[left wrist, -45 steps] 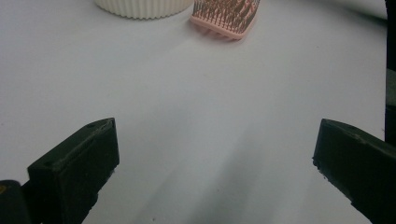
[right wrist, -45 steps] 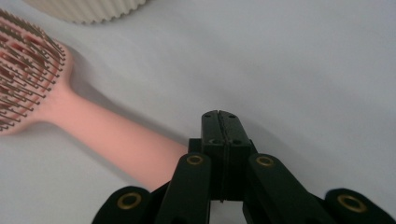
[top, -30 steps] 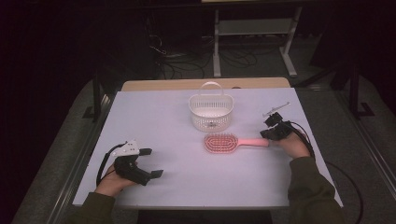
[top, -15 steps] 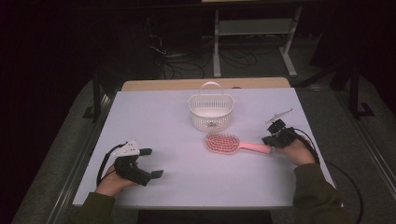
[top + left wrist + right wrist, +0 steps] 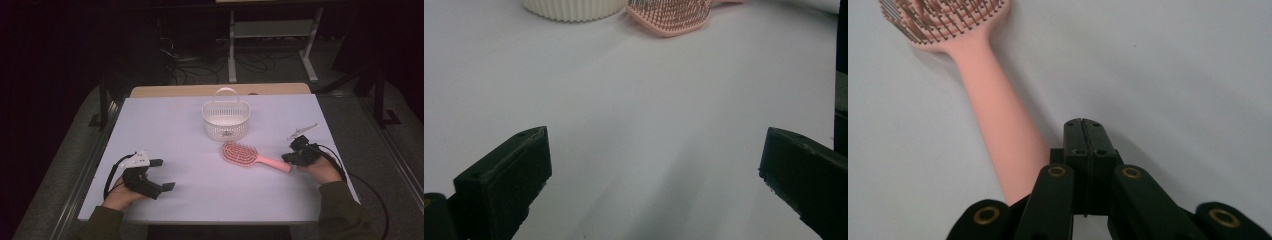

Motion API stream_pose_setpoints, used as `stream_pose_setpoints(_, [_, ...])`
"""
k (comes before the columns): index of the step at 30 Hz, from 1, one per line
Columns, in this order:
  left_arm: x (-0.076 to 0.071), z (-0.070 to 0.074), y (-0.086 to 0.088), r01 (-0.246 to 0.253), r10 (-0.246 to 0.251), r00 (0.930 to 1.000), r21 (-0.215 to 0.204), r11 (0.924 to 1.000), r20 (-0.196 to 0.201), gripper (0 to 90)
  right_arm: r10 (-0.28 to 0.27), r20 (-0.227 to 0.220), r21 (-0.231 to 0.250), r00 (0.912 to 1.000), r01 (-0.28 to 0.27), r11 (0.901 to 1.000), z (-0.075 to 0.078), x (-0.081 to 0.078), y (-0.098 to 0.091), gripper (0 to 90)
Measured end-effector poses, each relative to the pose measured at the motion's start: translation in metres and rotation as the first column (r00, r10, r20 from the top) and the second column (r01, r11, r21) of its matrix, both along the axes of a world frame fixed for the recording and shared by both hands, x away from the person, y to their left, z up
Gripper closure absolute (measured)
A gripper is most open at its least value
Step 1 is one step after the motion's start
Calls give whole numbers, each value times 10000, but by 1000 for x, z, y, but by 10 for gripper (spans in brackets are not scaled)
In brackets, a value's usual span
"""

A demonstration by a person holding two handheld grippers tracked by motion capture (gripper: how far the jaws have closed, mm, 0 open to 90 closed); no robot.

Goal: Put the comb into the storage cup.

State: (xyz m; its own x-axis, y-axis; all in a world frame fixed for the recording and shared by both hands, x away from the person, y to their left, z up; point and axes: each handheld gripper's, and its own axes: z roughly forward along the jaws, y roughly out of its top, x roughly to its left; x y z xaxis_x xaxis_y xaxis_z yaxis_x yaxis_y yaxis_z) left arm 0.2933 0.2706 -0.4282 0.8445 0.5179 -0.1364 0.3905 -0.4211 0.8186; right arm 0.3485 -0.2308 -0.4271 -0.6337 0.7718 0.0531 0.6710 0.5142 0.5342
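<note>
Status: early stage, judged from the layout; nothing grasped, nothing placed. Pink hairbrush [image 5: 240, 154] flat on the white counter [image 5: 175, 130], bristles up, at 5 o'clock of the white basket [image 5: 226, 120] and just apart from it, head toward 10 o'clock, handle [image 5: 274, 163] trailing toward 4 o'clock. Right hand-held gripper [image 5: 289, 159] at the far end of that handle, at 4 o'clock of the brush head; in the right gripper view, jaws pressed fully together with no gap, tips [image 5: 1083, 125] just beside the handle [image 5: 998, 125] at its 3 o'clock side, closed on nothing. Cannot tell whether the closed tips touch the handle's side. Left hand-held gripper [image 5: 164, 174] at 8 o'clock on the counter, well apart from the brush, jaws spread wide and holding nothing; in the left gripper view, bare counter between the jaws, brush head [image 5: 671, 15] and basket wall [image 5: 569, 7] far ahead at 12 o'clock. Basket upright, handle raised, with only a small unclear item on its floor. Likely remaining, as a judgement: open the right jaws, straddle the handle, close, lift, carry toward 10 o'clock, lower into the basket, release. Done so far: approach to the handle only.
</note>
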Motion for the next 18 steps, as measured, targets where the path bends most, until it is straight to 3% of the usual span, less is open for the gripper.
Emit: stream_pose_setpoints(18, [0,0,0,11,-11,10000,22,10000,7,4,494,-107,219,9987,-491,9986,1,-21,3,893])
